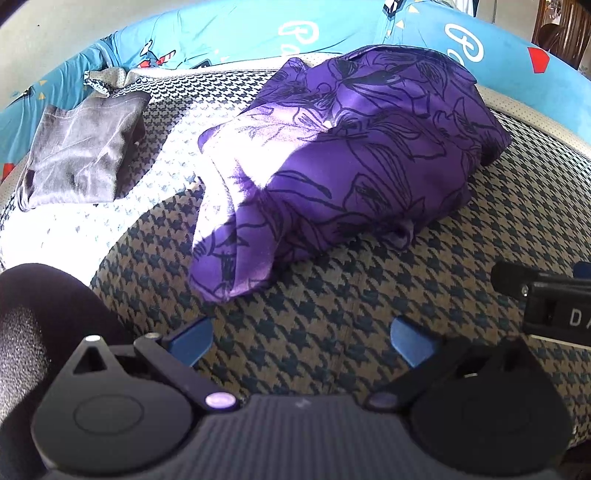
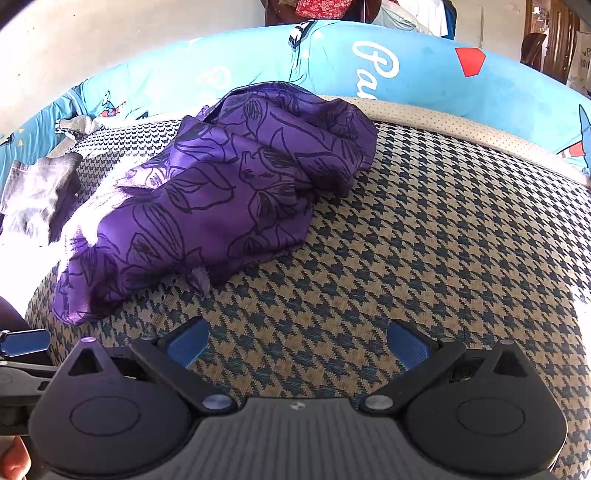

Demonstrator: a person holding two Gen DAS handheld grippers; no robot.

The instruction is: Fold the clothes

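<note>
A purple garment (image 1: 343,147) printed with dark line-drawn flowers lies crumpled in a loose heap on the houndstooth-patterned bed (image 1: 332,314), ahead of both tools and untouched. The left hand-held gripper (image 1: 301,338) hovers over bare cover with its blue fingers spread wide and nothing between them; the right hand-held gripper (image 2: 297,345) is likewise spread and empty, with the heap off to its left. The cloth looks thin, glossy and light, likely to slip and slump rather than hold a crease. A sensible hold would be the hem-like near edge, pinching only a single layer. A grey garment (image 1: 81,155) lies well apart by the blue bedding (image 1: 229,33).
</note>
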